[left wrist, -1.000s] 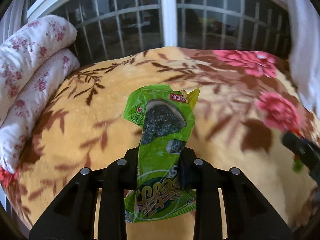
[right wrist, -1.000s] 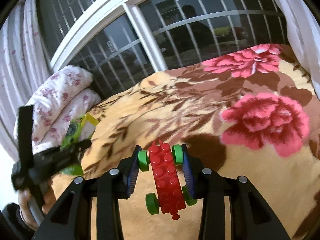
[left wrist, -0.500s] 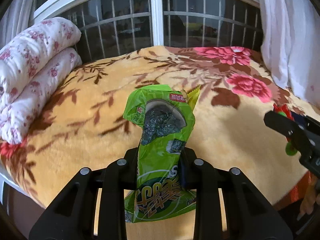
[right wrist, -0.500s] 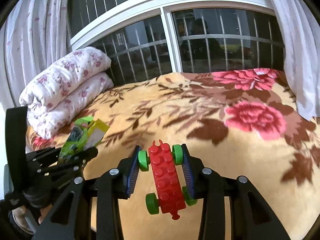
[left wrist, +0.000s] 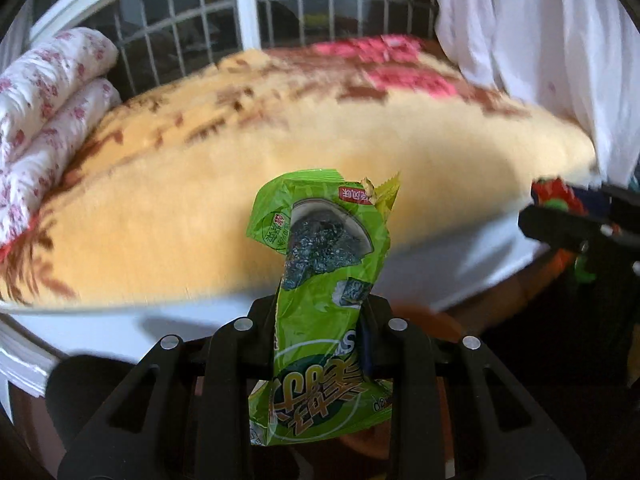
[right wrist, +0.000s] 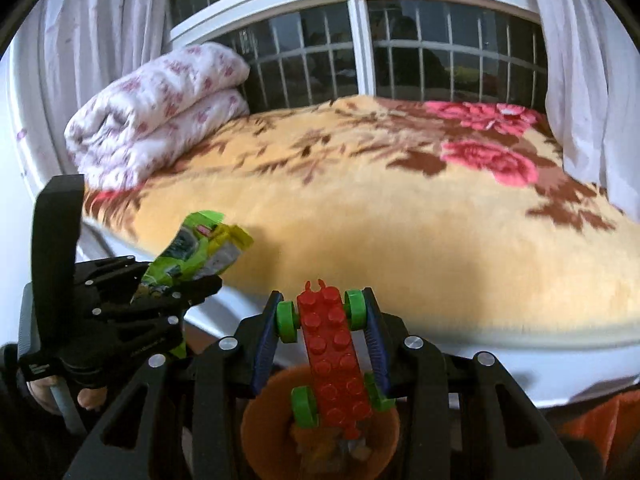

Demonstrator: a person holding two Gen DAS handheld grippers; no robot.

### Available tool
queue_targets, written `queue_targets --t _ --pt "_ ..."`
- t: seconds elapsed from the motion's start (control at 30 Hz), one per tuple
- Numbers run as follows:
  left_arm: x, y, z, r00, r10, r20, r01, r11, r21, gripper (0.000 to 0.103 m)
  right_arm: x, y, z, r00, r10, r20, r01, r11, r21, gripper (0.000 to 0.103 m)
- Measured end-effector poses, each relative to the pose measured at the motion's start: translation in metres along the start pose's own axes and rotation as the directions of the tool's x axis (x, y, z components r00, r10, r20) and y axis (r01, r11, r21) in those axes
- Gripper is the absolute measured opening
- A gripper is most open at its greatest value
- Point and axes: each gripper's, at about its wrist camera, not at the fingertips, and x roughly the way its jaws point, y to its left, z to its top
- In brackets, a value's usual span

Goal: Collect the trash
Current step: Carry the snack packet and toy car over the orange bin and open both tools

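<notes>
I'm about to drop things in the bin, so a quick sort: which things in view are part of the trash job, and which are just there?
Part of the job:
- green snack wrapper, held by the left gripper
- red brick toy car, held by the right gripper
- orange bin below the toy

Just there:
- floral blanket
- folded quilt
- curtains

My left claw (left wrist: 320,312) pinches a crumpled green seaweed wrapper (left wrist: 320,276), upright, torn at its top, off the bed's edge. My right claw (right wrist: 326,320) clamps a red brick car (right wrist: 334,356) with green wheels, nose forward, over an orange bin (right wrist: 260,432) holding scraps.
</notes>
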Motion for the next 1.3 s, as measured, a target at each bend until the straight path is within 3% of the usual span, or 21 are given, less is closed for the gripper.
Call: queue_targets --t 0.2,0.33,0.53,0.67,0.83,0.97,1.0,1.03,1.07,1.1,1.17,1.3 --pt "0.020 -0.016 -0.044 0.986 -0.035 -0.161 0.050 0.995 0.091 0.027 0.022 0.004 -0.037 0.989 0.028 -0.148 -0.029 1.000 -0.004 0.039" --pt "0.048 -0.023 -0.057 0.957 -0.054 -0.286 0.089 0.990 0.110 0.027 0.048 -0.005 -0.057 0.964 0.051 -0.259 -0.047 0.999 0.020 0.039" --pt "0.096 -0.036 -0.067 0.907 -0.014 -0.421 0.096 0.980 0.173 0.027 0.089 -0.015 -0.076 0.920 0.041 -0.389 -0.041 0.999 0.008 0.039" --pt "0.120 -0.040 -0.074 0.883 0.001 -0.470 0.103 0.975 0.195 0.027 0.112 -0.020 -0.088 0.888 0.043 -0.458 -0.040 0.999 0.016 0.039" --pt "0.138 -0.040 -0.083 0.853 -0.006 -0.521 0.126 0.973 0.195 0.027 0.128 -0.023 -0.096 0.865 0.033 -0.501 -0.036 0.999 0.003 0.039" --pt "0.144 -0.039 -0.086 0.848 -0.003 -0.531 0.128 0.971 0.200 0.029 0.139 -0.023 -0.097 0.850 0.030 -0.526 -0.033 0.999 0.002 0.041" --pt "0.145 -0.036 -0.088 0.849 0.007 -0.528 0.121 0.971 0.207 0.036 0.142 -0.022 -0.096 0.845 0.023 -0.534 -0.029 1.000 -0.004 0.046" --pt "0.146 -0.038 -0.088 0.849 0.019 -0.529 0.115 0.969 0.219 0.043 0.143 -0.021 -0.093 0.846 0.011 -0.533 -0.020 1.000 -0.012 0.065" --pt "0.147 -0.040 -0.088 0.849 0.027 -0.528 0.110 0.967 0.228 0.062 0.143 -0.020 -0.093 0.852 -0.006 -0.523 -0.007 1.000 -0.021 0.070" --pt "0.145 -0.040 -0.089 0.856 0.038 -0.516 0.101 0.966 0.239 0.072 0.143 -0.021 -0.093 0.854 -0.012 -0.520 -0.001 1.000 -0.025 0.070" --pt "0.142 -0.041 -0.089 0.864 0.042 -0.502 0.099 0.963 0.251 0.073 0.141 -0.022 -0.092 0.853 -0.006 -0.522 0.001 1.000 -0.011 0.070" --pt "0.143 -0.039 -0.089 0.864 0.046 -0.501 0.094 0.963 0.251 0.073 0.134 -0.029 -0.093 0.861 -0.018 -0.508 0.024 1.000 0.005 0.073"
